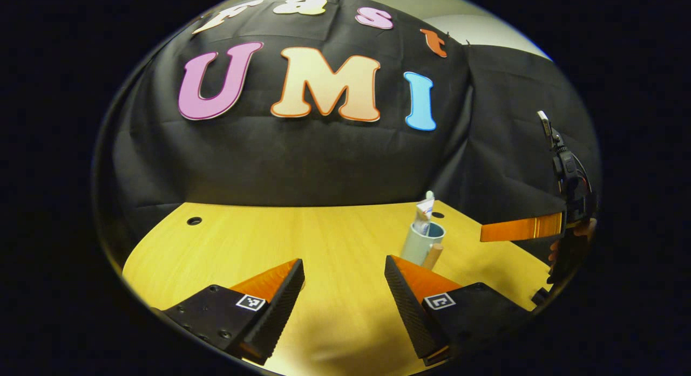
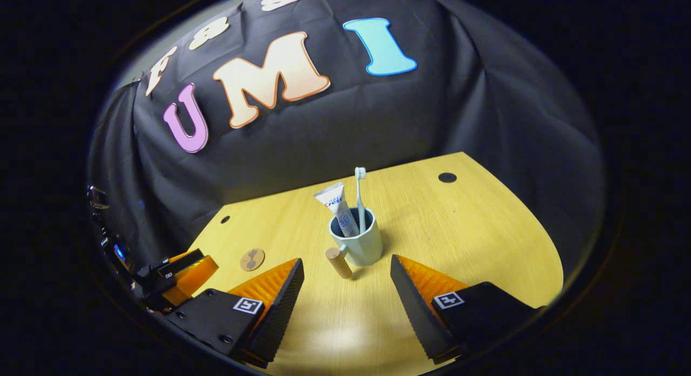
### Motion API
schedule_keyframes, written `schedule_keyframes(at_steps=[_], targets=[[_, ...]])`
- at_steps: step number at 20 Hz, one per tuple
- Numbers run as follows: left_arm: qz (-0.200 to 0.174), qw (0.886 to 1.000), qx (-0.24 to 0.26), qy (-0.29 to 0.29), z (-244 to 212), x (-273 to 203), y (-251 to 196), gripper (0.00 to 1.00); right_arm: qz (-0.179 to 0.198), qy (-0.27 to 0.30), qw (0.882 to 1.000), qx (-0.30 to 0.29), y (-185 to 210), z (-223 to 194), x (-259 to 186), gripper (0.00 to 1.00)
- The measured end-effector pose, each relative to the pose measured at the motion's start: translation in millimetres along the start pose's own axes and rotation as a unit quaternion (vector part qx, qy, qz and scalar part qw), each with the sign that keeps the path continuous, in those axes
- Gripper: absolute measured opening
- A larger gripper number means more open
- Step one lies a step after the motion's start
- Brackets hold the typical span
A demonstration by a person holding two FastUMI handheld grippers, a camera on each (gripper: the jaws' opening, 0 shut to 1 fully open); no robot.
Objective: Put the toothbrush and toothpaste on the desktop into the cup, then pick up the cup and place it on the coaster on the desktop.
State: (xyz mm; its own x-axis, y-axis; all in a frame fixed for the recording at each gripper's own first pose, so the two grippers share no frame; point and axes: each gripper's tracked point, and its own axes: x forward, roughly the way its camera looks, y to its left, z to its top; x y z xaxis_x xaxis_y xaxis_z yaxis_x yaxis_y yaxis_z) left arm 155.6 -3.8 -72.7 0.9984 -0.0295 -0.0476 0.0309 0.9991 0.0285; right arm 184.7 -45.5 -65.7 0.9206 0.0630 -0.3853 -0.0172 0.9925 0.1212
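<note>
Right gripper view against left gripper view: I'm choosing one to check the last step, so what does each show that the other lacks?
Right gripper view alone: the coaster lying bare on the desktop, left of the cup, and the toothbrush head.

Left gripper view alone: the right gripper with a hand holding it.

Both: the cup with its wooden handle, the toothpaste standing in it, open fingers.

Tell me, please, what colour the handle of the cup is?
The cup has a light wooden-tan handle, unlike its pale green body; the right gripper view shows it best.
</note>
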Motion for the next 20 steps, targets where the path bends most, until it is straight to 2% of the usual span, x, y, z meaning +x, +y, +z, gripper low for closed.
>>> schedule_keyframes(at_steps=[1, 4, 5, 9, 10, 11, 12, 13, 18, 19, 20], targets=[[0.001, 1.0, -0.003, 0.005, -4, -2, 8, 0.9, -0.006, 0.012, 1.0, 0.002, 4, -3, 5, 0.99], [0.007, 1.0, -0.001, 0.016, -14, -8, 38, 0.9, -0.021, 0.042, 0.999, 0.005, 11, -10, 24, 0.94], [0.01, 1.0, -0.001, 0.02, -16, -9, 45, 0.9, -0.027, 0.048, 0.998, 0.007, 14, -12, 32, 0.98], [0.015, 0.999, -0.021, 0.031, -26, -15, 73, 0.9, -0.046, 0.085, 0.995, 0.003, 17, -21, 54, 0.98], [0.017, 0.999, -0.02, 0.035, -29, -16, 78, 0.9, -0.054, 0.1, 0.994, 0.004, 18, -26, 60, 0.94], [0.02, 0.999, -0.017, 0.038, -32, -18, 84, 0.9, -0.06, 0.112, 0.992, 0.008, 16, -29, 66, 0.98], [0.023, 0.999, -0.012, 0.041, -34, -19, 89, 0.91, -0.065, 0.125, 0.99, 0.012, 16, -31, 69, 0.94], [0.025, 0.999, -0.006, 0.045, -37, -21, 94, 0.91, -0.07, 0.136, 0.988, 0.016, 15, -31, 74, 0.99], [0.034, 0.998, -0.011, 0.053, -44, -25, 112, 0.9, -0.096, 0.176, 0.979, 0.035, 4, -25, 94, 0.97], [0.037, 0.998, -0.014, 0.056, -47, -25, 114, 0.91, -0.097, 0.184, 0.977, 0.038, 4, -25, 97, 0.92], [0.041, 0.997, -0.017, 0.057, -48, -26, 116, 0.91, -0.1, 0.19, 0.976, 0.041, 3, -26, 99, 0.91]])
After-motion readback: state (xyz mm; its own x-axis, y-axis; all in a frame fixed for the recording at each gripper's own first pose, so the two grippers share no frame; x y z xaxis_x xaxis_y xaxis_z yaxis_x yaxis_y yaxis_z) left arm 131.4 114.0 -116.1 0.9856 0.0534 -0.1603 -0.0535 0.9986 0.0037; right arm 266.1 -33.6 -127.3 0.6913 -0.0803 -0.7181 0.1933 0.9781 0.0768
